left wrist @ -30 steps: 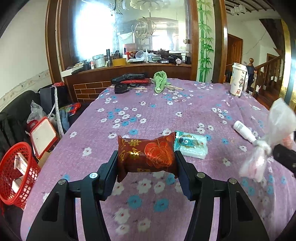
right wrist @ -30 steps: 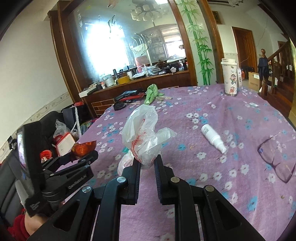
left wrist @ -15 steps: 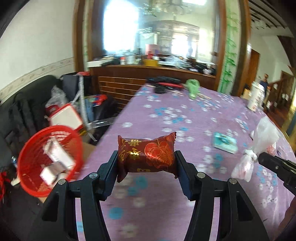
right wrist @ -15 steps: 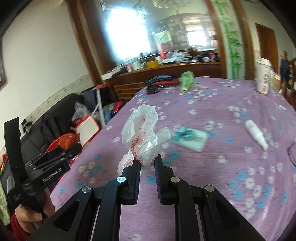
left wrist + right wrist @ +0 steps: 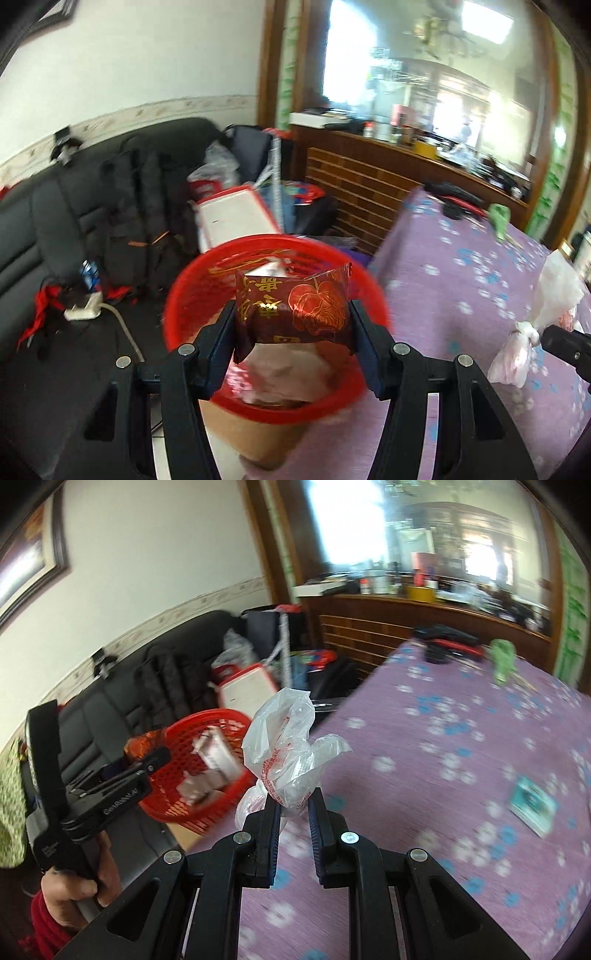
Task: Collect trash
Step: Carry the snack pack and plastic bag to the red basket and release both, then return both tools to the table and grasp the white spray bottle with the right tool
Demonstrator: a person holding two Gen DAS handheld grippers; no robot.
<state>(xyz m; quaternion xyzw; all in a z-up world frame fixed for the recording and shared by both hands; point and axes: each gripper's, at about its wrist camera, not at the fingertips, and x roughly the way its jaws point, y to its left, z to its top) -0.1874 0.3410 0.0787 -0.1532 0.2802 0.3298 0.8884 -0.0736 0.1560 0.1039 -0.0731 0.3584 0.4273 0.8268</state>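
My left gripper (image 5: pixel 291 317) is shut on a dark red snack packet (image 5: pixel 295 306) with gold print, held over the red mesh basket (image 5: pixel 192 291) beside the table. The basket holds paper and wrapper trash. My right gripper (image 5: pixel 293 806) is shut on a crumpled clear plastic bag (image 5: pixel 291 746), held over the table's left edge, right of the basket (image 5: pixel 184 746). The left gripper (image 5: pixel 146 764) with the packet (image 5: pixel 142 744) shows at the basket's near rim in the right wrist view. The bag (image 5: pixel 546 295) also shows in the left wrist view.
The purple flowered tablecloth (image 5: pixel 461 775) carries a teal packet (image 5: pixel 532 805), a green cloth (image 5: pixel 502 661) and dark items (image 5: pixel 443 642) at the far end. A black sofa (image 5: pixel 92 221) with bags, a white board (image 5: pixel 236 218) and a wooden counter (image 5: pixel 369 173) stand left and behind.
Both grippers have swung left, off the table middle toward its left edge. The left gripper with the packet now hangs over the red basket. The bag has followed in the right gripper.
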